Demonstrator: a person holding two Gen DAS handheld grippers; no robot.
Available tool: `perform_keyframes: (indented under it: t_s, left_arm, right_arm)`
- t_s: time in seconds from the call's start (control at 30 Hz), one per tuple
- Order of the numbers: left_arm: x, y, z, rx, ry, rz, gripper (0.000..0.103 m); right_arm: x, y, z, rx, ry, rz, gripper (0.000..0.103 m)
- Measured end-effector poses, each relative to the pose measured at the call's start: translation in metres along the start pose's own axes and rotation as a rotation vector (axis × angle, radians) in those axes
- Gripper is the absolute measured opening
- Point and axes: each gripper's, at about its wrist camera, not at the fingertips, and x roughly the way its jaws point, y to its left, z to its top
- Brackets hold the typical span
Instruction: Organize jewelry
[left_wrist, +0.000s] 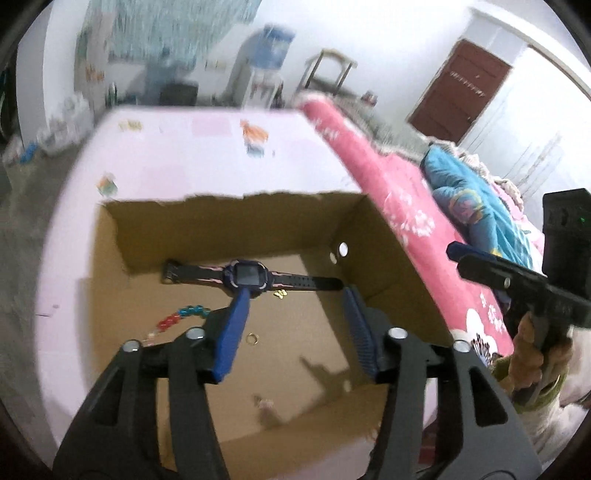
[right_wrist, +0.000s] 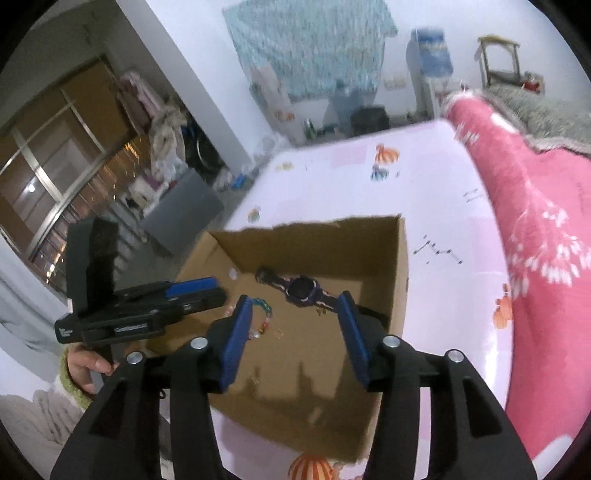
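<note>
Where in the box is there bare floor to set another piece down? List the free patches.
Free: the cardboard box floor nearest the camera, below the gold ring, and the strip between the watch and the far wall. Crowded: the left side by the bead bracelet, and around the small gold charm.

I see a pink blanket (right_wrist: 535, 229) beside the table (right_wrist: 443, 192), a brown door (left_wrist: 461, 92) and a stool (left_wrist: 328, 70) behind.
</note>
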Motion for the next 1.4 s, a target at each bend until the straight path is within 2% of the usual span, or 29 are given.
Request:
perform_keyframes:
  t_s: [0.17,0.27,0.37,0.47,0.53,0.57,0.6,0.67,0.73,0.87,1.07,1.4]
  left_arm:
    - [-0.063,-0.016,-0.039,0.109,-0.103,0.017,0.07]
    - [-0.085,-0.023,-0.07,0.171,-0.114,0.037,0.075]
    - [-0.09,-0.026,-0.103,0.191,-0.085,0.048,0.077]
    - [-0.078,-0.027,-0.129,0.178,-0.048,0.05,0.077]
    - [-0.059,-0.029,-0.147,0.189,-0.012,0.097,0.077]
    - [-0.052,-0.03,-0.151,0.197,-0.004,0.112,0.077]
    - [-0.044,-0.031,-0.157,0.21,0.002,0.129,0.077]
    - [-0.027,-0.035,-0.171,0.253,0.015,0.162,0.076]
    - [-0.015,-0.04,-0.179,0.296,0.023,0.188,0.073]
    - [0.007,-0.042,-0.197,0.348,0.069,0.207,0.063]
    - [0.016,-0.041,-0.206,0.356,0.088,0.201,0.056]
    - [0.024,-0.044,-0.206,0.39,0.078,0.18,0.046]
  right_arm:
    - [-0.045,0.015,-0.038,-0.017,-0.107,0.013,0.065]
    - [-0.056,0.025,-0.069,-0.035,-0.121,-0.001,0.068]
    - [-0.05,0.034,-0.1,-0.04,-0.086,-0.029,0.068]
    - [-0.031,0.032,-0.127,0.024,-0.016,-0.015,0.068]
    - [-0.017,0.028,-0.141,0.066,0.032,-0.01,0.068]
    - [-0.009,0.026,-0.147,0.088,0.051,-0.011,0.067]
    - [-0.002,0.024,-0.152,0.103,0.065,-0.006,0.059]
    - [0.014,0.024,-0.162,0.122,0.106,0.002,0.051]
    - [0.03,0.025,-0.168,0.109,0.144,-0.011,0.042]
    - [0.054,0.034,-0.175,0.053,0.186,-0.054,0.031]
    - [0.075,0.046,-0.174,-0.043,0.189,-0.128,0.025]
    - [0.096,0.054,-0.167,-0.134,0.199,-0.193,0.018]
